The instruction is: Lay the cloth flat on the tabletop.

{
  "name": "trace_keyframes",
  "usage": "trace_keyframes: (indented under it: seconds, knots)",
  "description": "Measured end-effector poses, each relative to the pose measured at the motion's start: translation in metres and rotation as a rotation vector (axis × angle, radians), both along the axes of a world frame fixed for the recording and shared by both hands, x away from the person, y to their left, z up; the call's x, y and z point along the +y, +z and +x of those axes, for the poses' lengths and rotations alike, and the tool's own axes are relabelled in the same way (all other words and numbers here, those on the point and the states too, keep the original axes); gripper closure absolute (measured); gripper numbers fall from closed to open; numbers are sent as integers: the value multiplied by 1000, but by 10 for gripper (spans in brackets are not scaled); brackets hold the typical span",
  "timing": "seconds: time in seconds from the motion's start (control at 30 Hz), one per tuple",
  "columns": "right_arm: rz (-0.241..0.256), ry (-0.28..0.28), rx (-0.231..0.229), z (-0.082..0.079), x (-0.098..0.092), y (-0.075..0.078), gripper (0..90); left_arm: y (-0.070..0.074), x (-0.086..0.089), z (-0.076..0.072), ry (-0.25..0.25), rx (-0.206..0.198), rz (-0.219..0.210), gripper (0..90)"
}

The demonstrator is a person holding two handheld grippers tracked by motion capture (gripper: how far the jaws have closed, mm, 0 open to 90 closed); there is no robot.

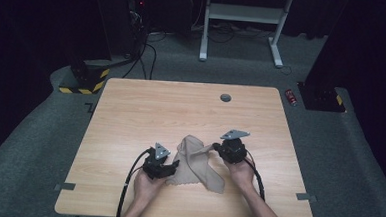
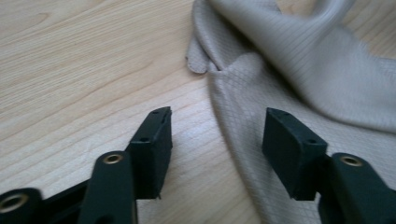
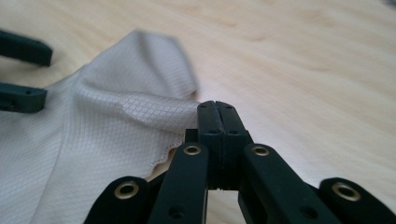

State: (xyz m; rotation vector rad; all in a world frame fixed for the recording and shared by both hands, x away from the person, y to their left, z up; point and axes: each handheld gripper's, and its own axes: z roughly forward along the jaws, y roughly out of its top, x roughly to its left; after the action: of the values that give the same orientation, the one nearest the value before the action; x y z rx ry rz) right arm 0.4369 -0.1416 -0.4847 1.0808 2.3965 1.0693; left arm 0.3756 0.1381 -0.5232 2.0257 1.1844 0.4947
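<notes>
- The beige cloth (image 1: 198, 161) lies crumpled on the near middle of the wooden desk (image 1: 131, 110), between the two hands, with one flap trailing toward the person's side.
- The right tongs (image 3: 218, 108) are pressed together on the cloth's scalloped edge; in the high view they (image 1: 216, 148) pinch a corner and lift it slightly off the desk.
- The left tongs (image 2: 217, 135) stand wide apart, low over the wood, one jaw above bare desk and the other above the cloth's near border.
- The step in hand looks like taking a second hold so the cloth can be spread or folded.
- To do it well, the left tongs should slide forward until the border sits fully between the jaws, then close on a single layer, not on the fold bunched just beyond.
- Aim for the small rounded corner (image 2: 198, 63) ahead of the left jaws; a corner grip gives better control than a mid-edge one.
- Keep the right hold firm and steady meanwhile, since pulling early could drag the fabric away from the open jaws.
- Once both corners are held, pull them apart gently to take out the wrinkles.
</notes>
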Motion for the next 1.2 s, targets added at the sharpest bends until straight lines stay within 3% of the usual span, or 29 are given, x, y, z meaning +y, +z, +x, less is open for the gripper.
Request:
trace_keyframes:
  seconds: [0.03, 0.17, 0.3, 0.37, 0.4, 0.43, 0.47, 0.6, 0.7, 0.83, 0.9, 0.93, 1.03, 1.13, 1.2]
  knots:
    - [-9, -19, -5, 4, -7, 4, 900, 3, 2, 6, 15, 21, -28, 451]
    - [-11, -46, 2, 9, -14, 4, 899, 10, 3, 18, 29, 26, -41, 471]
    - [5, -66, 17, 10, -20, 0, 892, 20, -1, 41, 46, 32, -62, 505]
    - [4, -65, 19, 10, -20, -1, 874, 21, -3, 46, 44, 42, -57, 520]
    - [10, -65, 24, 10, -21, -3, 818, 19, -7, 52, 43, 39, -37, 530]
    - [10, -65, 24, 10, -21, -3, 818, 19, -7, 52, 43, 39, -37, 547]
    - [23, -71, 39, 11, -24, -4, 768, 16, -11, 58, 41, 65, -19, 550]
    - [40, -52, 71, 9, -29, -10, 659, 12, -16, 63, 32, 83, 5, 597]
    - [35, -40, 78, 8, -28, -17, 643, 10, -20, 64, 8, 88, 29, 654]
    - [9, -33, 87, 10, -22, -24, 655, 9, -20, 66, -1, 90, 15, 718]
    - [-6, -29, 96, 14, -19, -29, 697, 9, -18, 67, -6, 97, 8, 794]
    - [-3, -30, 93, 14, -18, -30, 789, 10, -17, 67, -9, 99, 6, 821]
    - [-22, -17, 89, 15, -18, -30, 894, 11, -17, 69, -35, 113, 25, 889]
    - [-17, -17, 88, 15, -20, -28, 898, 13, -18, 69, -52, 109, 37, 895]
    - [-1, -22, 67, 13, -24, -22, 899, 18, -15, 68, -58, 96, 7, 899]
